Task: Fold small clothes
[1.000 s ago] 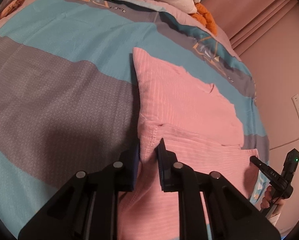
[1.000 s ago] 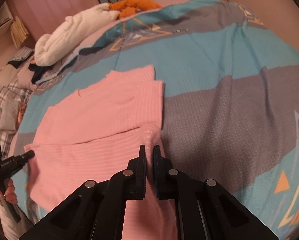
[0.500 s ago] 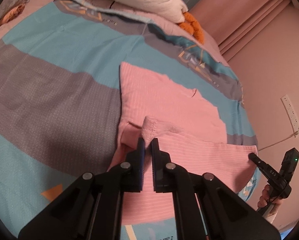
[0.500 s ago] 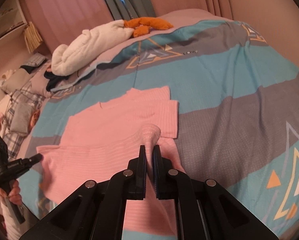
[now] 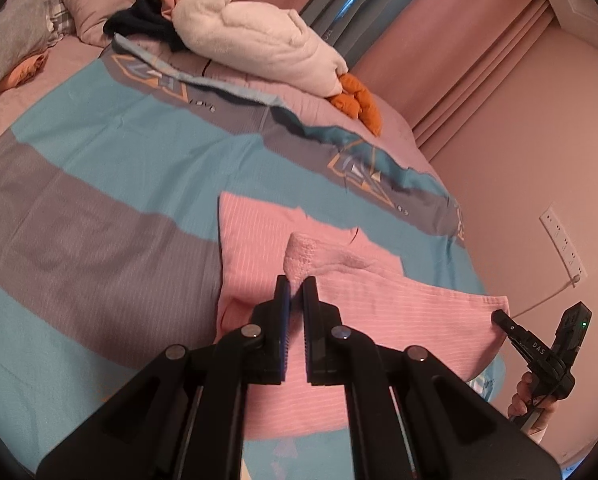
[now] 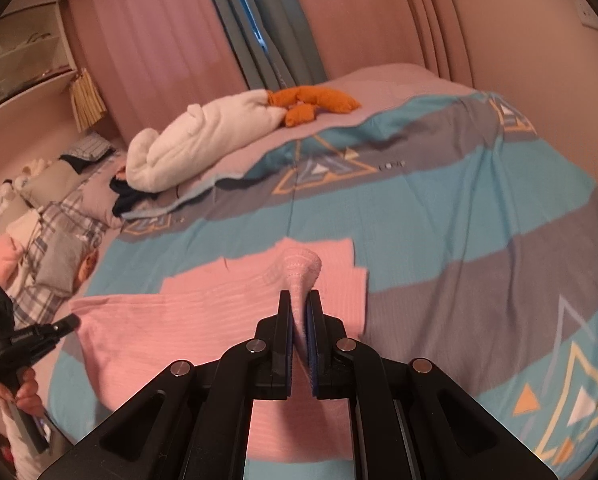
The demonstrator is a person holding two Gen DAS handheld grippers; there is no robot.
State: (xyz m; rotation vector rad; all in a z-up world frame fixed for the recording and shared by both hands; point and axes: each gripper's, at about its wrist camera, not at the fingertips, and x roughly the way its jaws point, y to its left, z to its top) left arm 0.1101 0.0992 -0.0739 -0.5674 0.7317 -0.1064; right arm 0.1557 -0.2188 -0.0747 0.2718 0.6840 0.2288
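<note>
While the pink garment (image 5: 379,308) lies near the bed's (image 5: 99,184) foot edge, both grippers have a bottom corner pinched and raised off the cover; the left gripper (image 5: 295,286) has its jaws clenched on a bunched, ribbed hem corner; the right gripper (image 6: 299,300) likewise, a twisted cone of cloth standing up between its jaws.

Risks, as judged: each hold is on a narrow twist of hem, so a sideways pull could slip one corner out; if the two hands travel unevenly toward the far edge, the fold would land skewed; the already turned-in sleeves could drag open.

Views: the left wrist camera shows the wall socket (image 5: 563,240), the cord, and the right hand (image 5: 533,396) on its handle; the right wrist camera alone shows the shelf (image 6: 31,52), the curtain gap, and the left hand (image 6: 27,392).
</note>
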